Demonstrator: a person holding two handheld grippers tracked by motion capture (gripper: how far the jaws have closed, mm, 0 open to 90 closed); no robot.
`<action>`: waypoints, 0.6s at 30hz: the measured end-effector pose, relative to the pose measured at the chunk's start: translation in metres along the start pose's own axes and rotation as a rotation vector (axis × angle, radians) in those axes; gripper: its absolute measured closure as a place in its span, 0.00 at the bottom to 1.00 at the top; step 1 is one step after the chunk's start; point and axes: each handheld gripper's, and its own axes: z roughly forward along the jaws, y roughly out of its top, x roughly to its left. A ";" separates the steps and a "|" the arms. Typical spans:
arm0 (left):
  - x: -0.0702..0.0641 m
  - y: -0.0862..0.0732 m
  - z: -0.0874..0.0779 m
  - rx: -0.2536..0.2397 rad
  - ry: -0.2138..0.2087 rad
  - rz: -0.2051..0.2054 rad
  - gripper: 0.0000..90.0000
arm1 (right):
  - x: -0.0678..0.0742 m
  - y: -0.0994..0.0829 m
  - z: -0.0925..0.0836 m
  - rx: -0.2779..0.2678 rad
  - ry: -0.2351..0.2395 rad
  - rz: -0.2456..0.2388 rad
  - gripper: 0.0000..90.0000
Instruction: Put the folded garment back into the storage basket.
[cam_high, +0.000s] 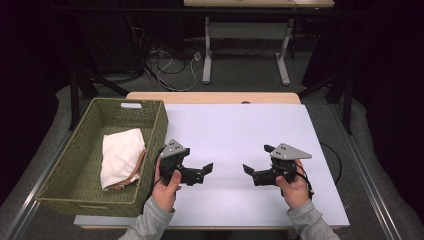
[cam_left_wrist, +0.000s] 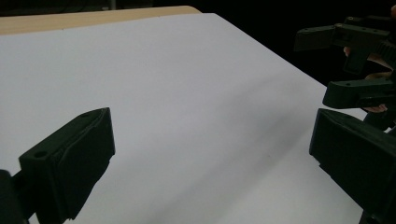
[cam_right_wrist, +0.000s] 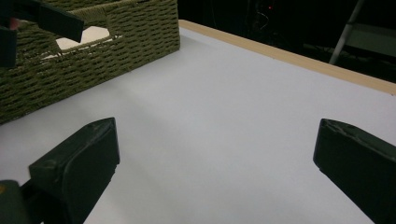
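I have the left gripper (cam_high: 204, 171) and the right gripper (cam_high: 251, 171) low in the middle of the high view, facing each other over the white table (cam_high: 240, 130), both with jaws spread wide and holding nothing. The folded white cloth (cam_high: 121, 155) lies inside the woven basket (cam_high: 155, 125) at the left of that frame, just beside my left hand (cam_high: 166, 187).

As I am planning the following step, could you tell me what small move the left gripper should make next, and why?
Probably swing the left gripper toward the white folded cloth in the green woven basket: its jaws stand open and empty over the bare white table, and the cloth is nearest to it.
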 end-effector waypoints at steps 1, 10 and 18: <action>0.001 -0.002 0.002 -0.001 -0.012 -0.006 0.00 | -0.001 -0.002 -0.001 0.000 -0.004 0.005 0.00; 0.013 -0.024 0.015 0.026 -0.047 -0.006 0.01 | -0.014 -0.021 -0.004 0.011 -0.021 0.040 0.01; 0.022 -0.037 0.022 0.030 -0.082 -0.047 0.01 | -0.028 -0.041 0.004 0.057 -0.059 0.098 0.03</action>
